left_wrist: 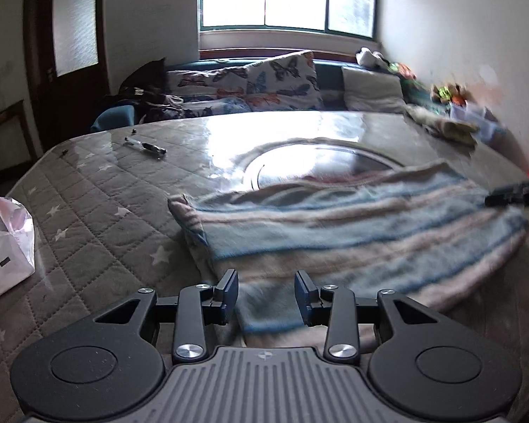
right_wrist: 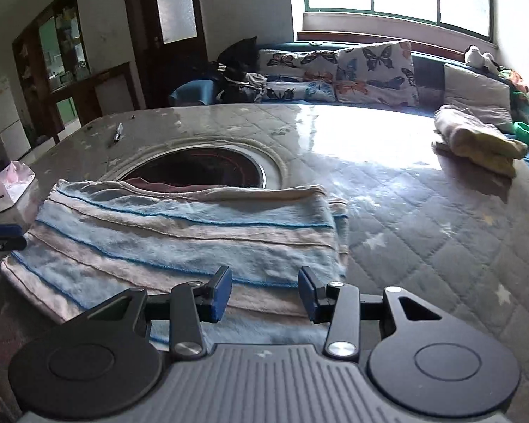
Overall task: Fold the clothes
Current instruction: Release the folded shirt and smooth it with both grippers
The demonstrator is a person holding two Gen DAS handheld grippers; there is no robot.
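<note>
A blue and beige striped garment (left_wrist: 352, 232) lies folded flat on the grey quilted table cover (left_wrist: 88, 211). It also shows in the right wrist view (right_wrist: 180, 239). My left gripper (left_wrist: 266, 294) is open and empty, just above the garment's near edge. My right gripper (right_wrist: 264, 292) is open and empty, over the garment's near right part. The right gripper's tip shows at the right edge of the left wrist view (left_wrist: 515, 194). The left gripper's blue tip shows at the left edge of the right wrist view (right_wrist: 1, 236).
A round dark cooktop (right_wrist: 201, 169) is set in the table behind the garment. A pen (left_wrist: 144, 146) lies at the far left. A folded cream and yellow cloth (right_wrist: 476, 139) sits at the far right. A white bag (left_wrist: 3, 246) is at the left. Butterfly cushions (left_wrist: 264, 84) line the sofa behind.
</note>
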